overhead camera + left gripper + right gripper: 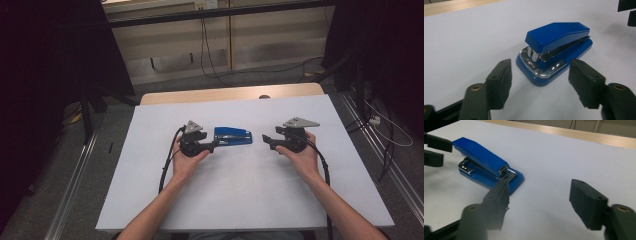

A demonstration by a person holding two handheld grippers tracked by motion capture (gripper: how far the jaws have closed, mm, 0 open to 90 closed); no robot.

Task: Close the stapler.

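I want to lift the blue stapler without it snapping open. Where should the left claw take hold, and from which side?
Grip the stapler across its long flat sides, near the middle, coming in from its metal-nosed end, which faces the left claw. It lies flat on the white table, and the open jaws already straddle its width.

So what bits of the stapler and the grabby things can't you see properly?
- Blue stapler: in the high view, too small to tell whether staples are loaded.
- Stapler's near corner, right gripper view: hidden behind the right gripper's blurred jaw.
- Left gripper: its body is cut off by the bottom edge of the left gripper view.
- Left gripper, right gripper view: cut off by the left edge.
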